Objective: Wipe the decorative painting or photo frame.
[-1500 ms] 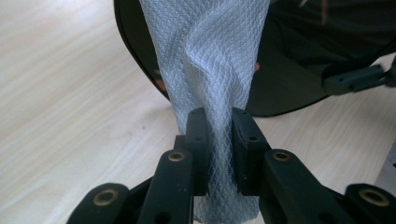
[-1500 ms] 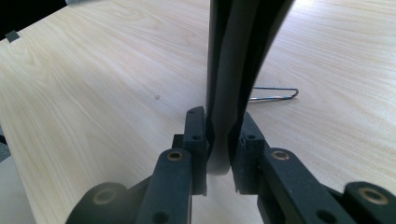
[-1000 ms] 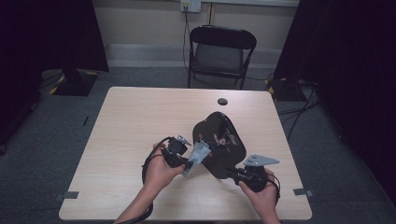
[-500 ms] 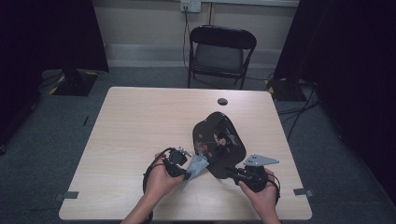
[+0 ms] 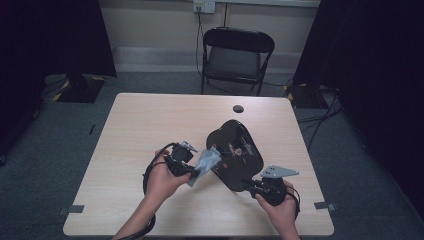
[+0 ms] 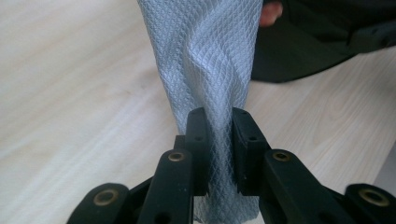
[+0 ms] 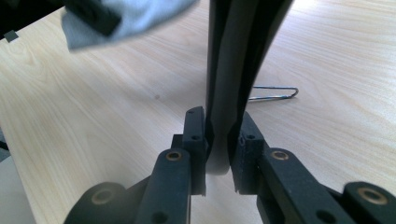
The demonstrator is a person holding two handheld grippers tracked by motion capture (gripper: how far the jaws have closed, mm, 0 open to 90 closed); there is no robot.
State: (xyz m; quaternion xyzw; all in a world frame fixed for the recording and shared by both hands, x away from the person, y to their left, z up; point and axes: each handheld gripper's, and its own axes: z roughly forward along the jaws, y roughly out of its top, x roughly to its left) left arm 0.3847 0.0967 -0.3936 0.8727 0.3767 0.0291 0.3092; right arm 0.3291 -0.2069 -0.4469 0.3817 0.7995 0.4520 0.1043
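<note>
Right hand-held gripper (image 7: 218, 140) clamps a glossy black pan (image 5: 235, 150) on edge.

A pale wood-grain surface (image 5: 150, 130) spreads out around and beyond both tongs. At its far edge, well beyond the tongs, sits a small dark round spot (image 5: 238, 108), and past that edge a black folding chair (image 5: 236, 59) stands on the grey carpet (image 5: 60, 150) against the light wall, under an outlet (image 5: 204, 5). Just beyond the right tongs a thin wire loop (image 7: 275, 93) lies on the surface, and black curtains (image 5: 45, 35) hang far off on either side.
</note>
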